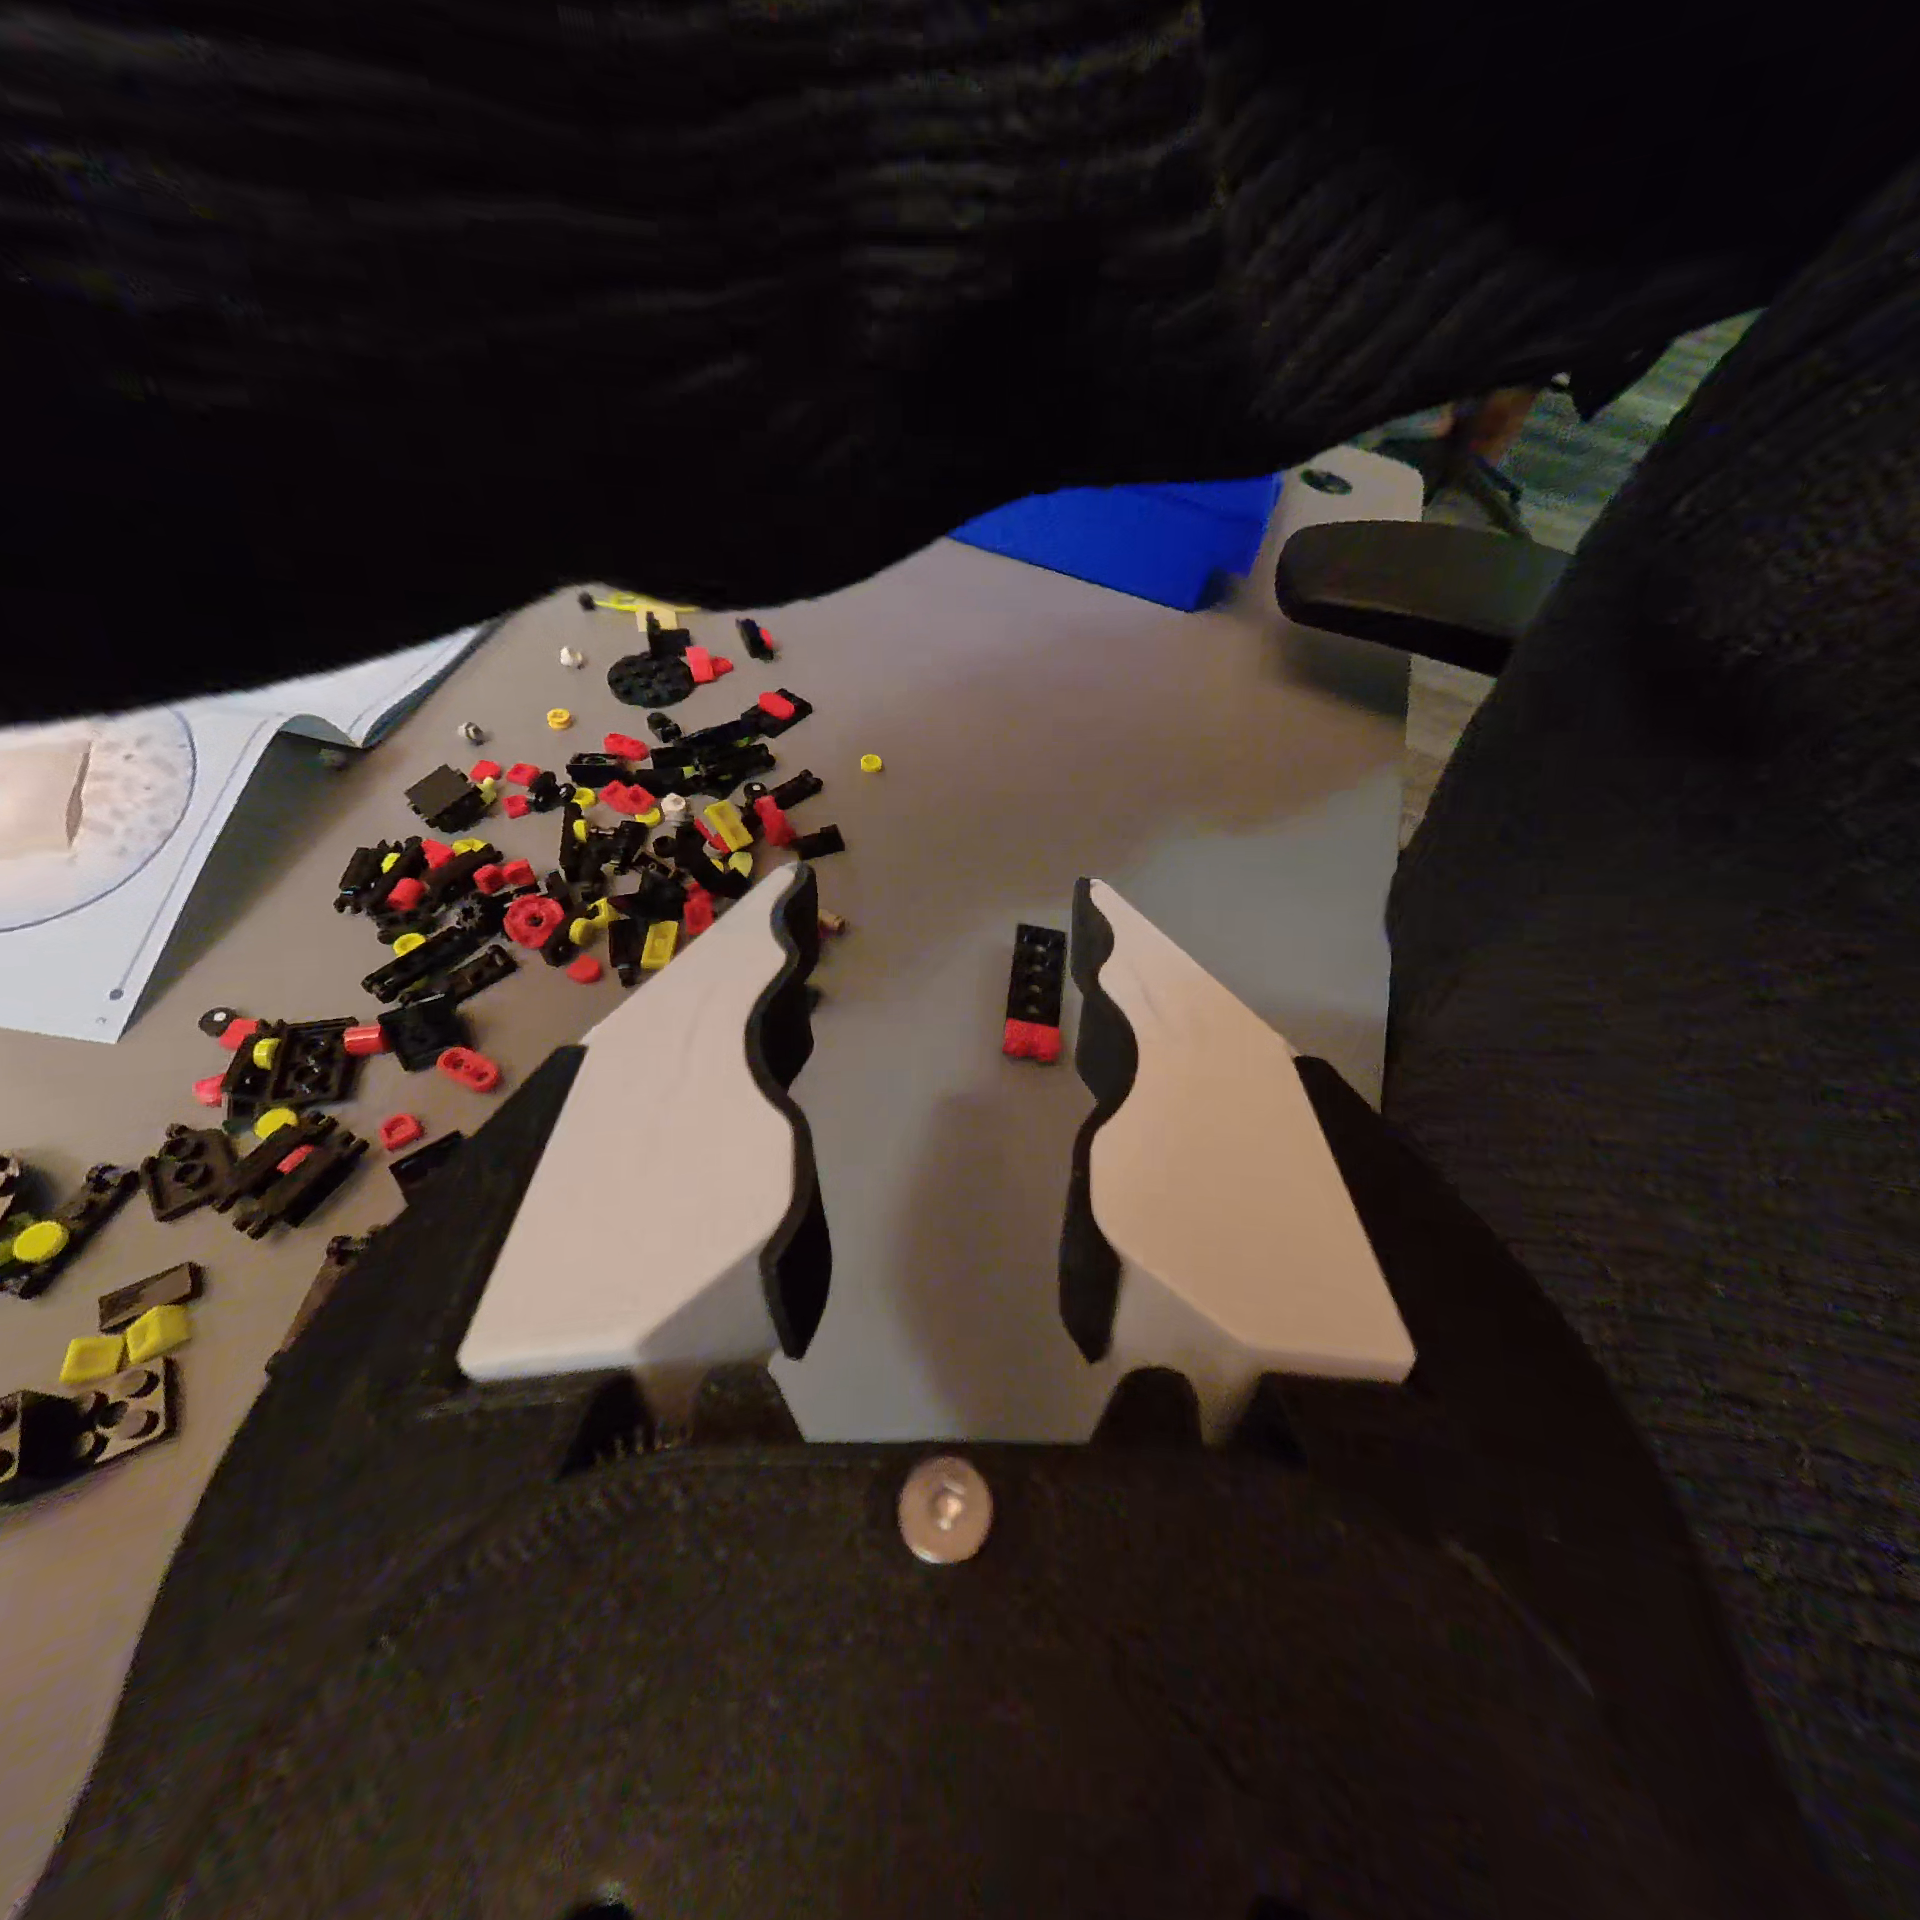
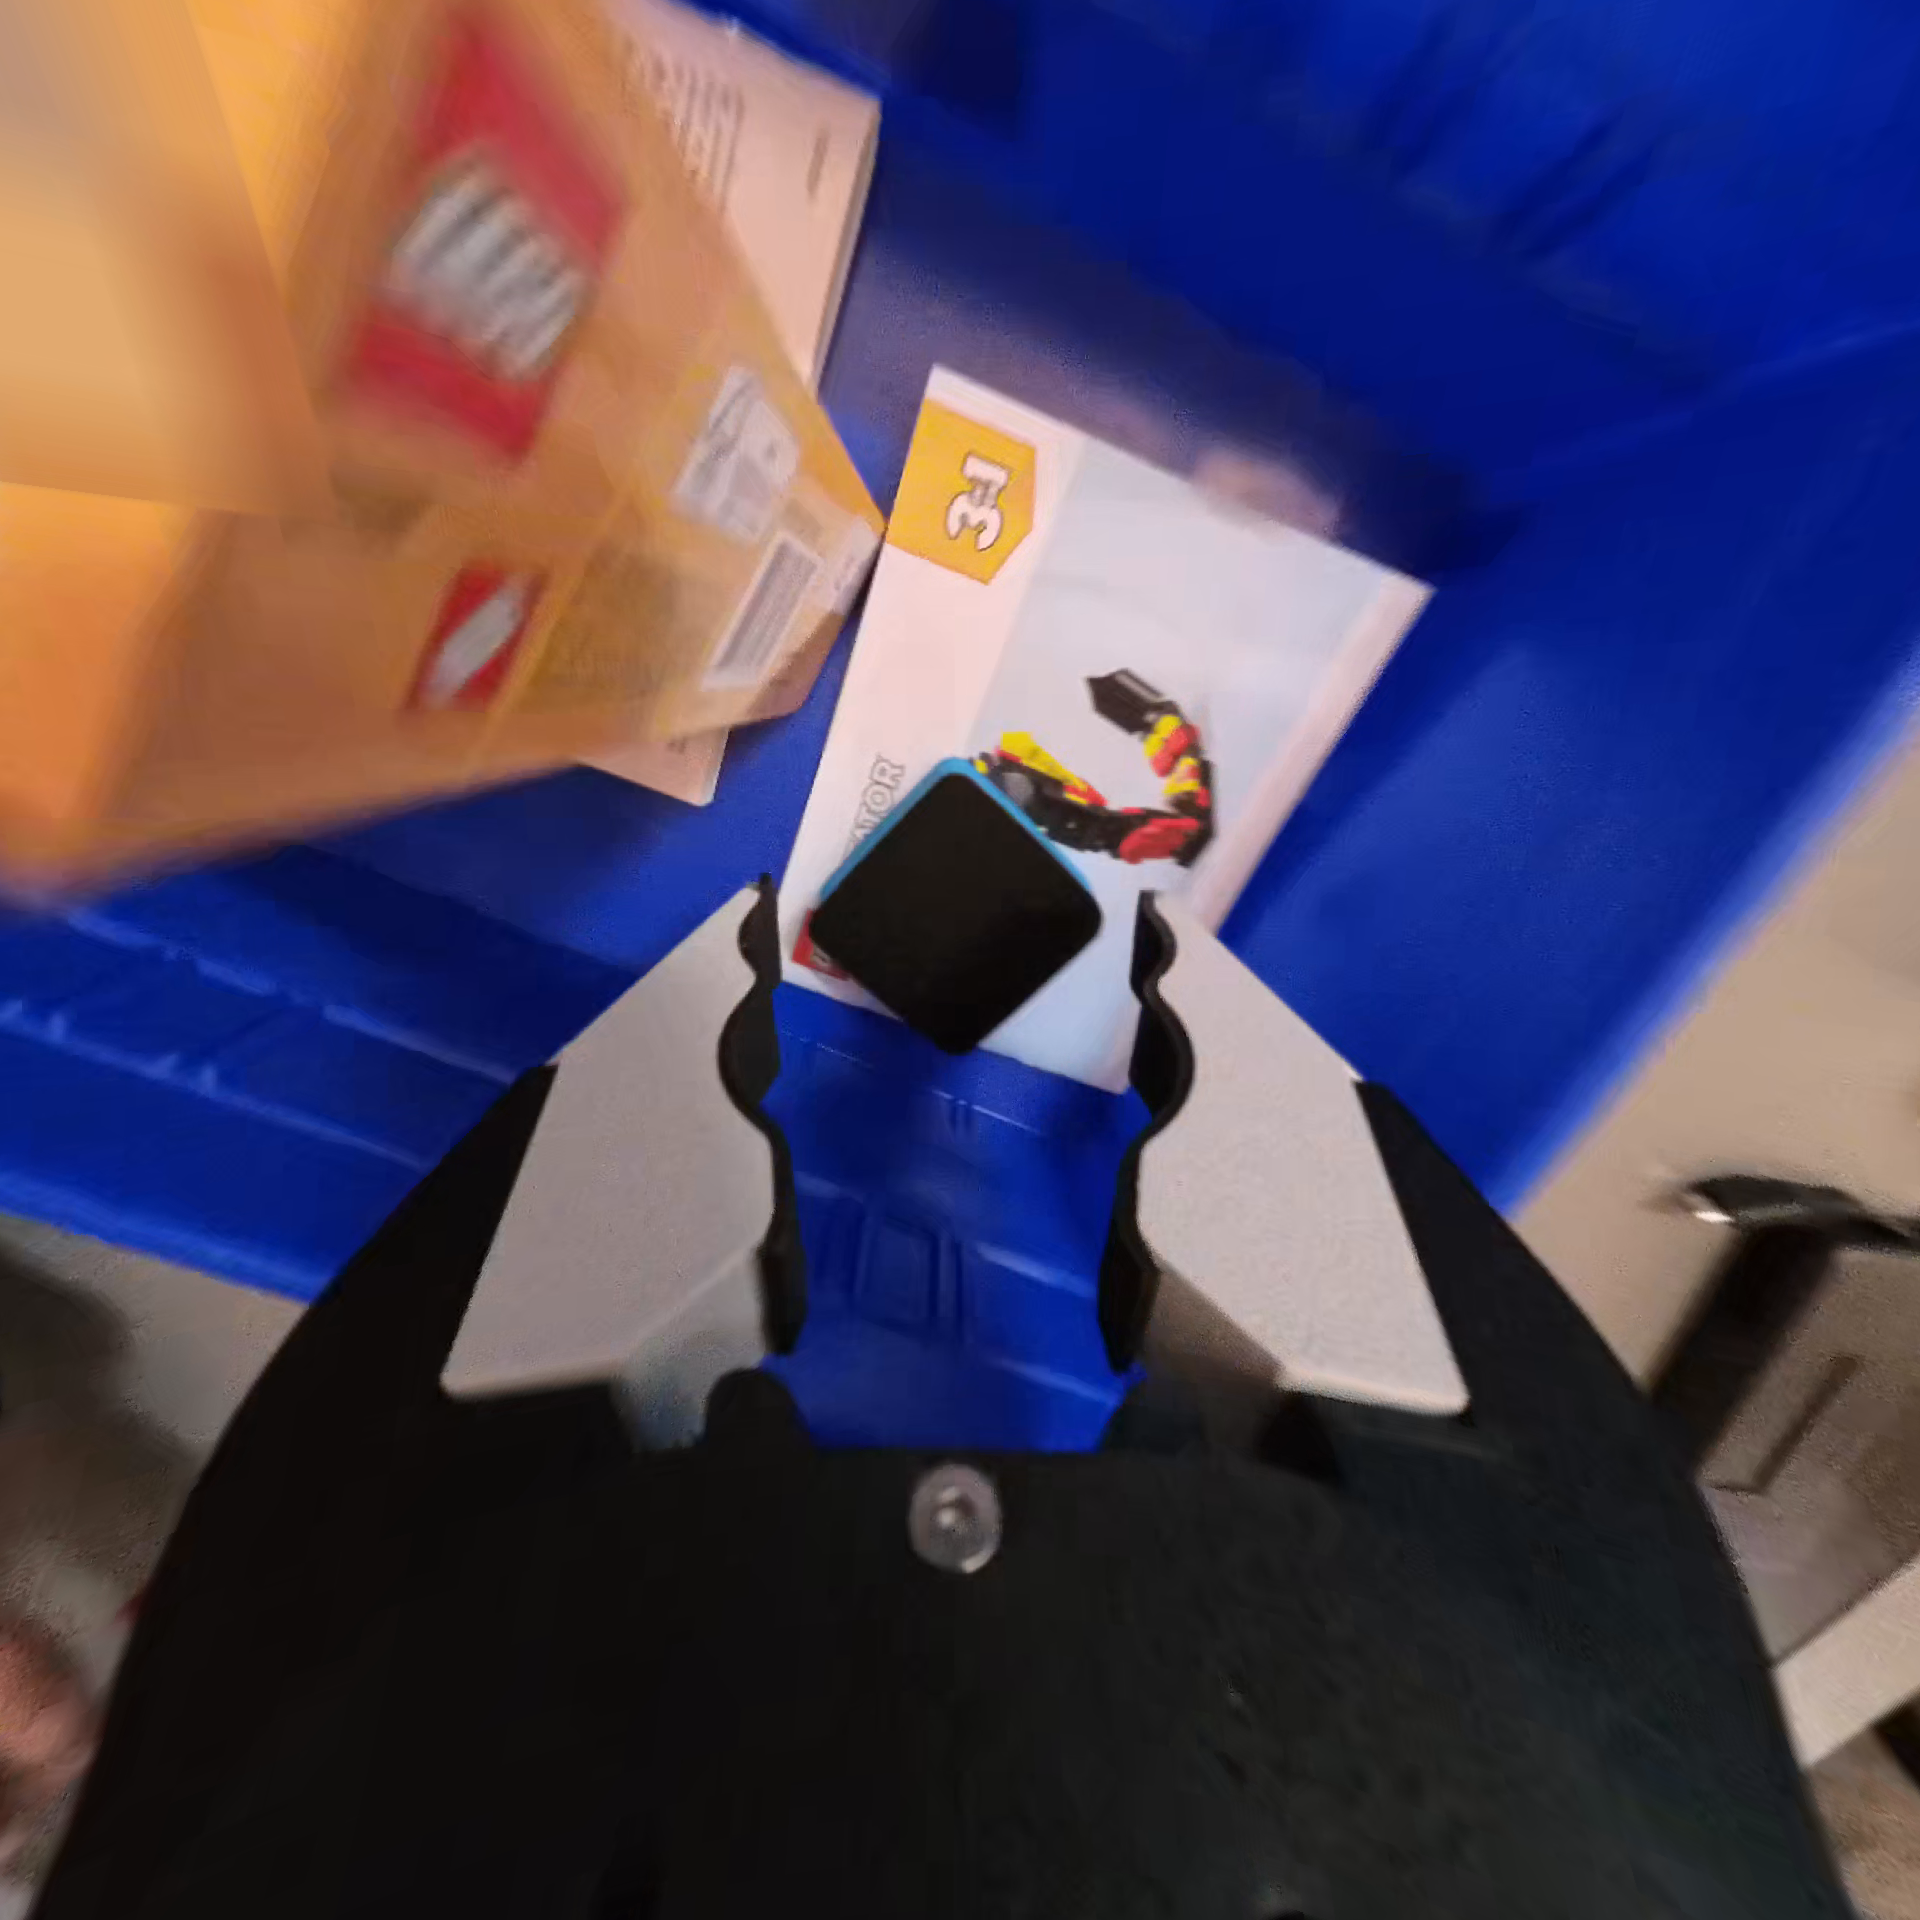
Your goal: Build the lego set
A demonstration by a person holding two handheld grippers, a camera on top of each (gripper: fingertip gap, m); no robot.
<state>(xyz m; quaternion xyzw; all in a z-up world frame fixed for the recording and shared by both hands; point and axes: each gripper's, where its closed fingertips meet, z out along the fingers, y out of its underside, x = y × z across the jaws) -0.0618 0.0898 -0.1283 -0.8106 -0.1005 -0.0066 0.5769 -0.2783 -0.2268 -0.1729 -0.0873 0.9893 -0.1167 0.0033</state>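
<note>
In the left wrist view my left gripper is open and empty, low over a grey table. A small assembly of a black brick with a red piece at its near end lies just inside the right finger's tip. A pile of black, red and yellow lego pieces lies to the left. In the right wrist view my right gripper is open and empty above a blue bin. In the bin lie an instruction booklet and a black square thing with a light blue edge.
An open instruction booklet lies at the table's left. More bricks lie at the near left. A dark garment fills the top of the left wrist view. A chair armrest stands past the table's right edge. A blurred orange box lies in the bin. The tips of one gripper are about 40 cm away from the tips of the other.
</note>
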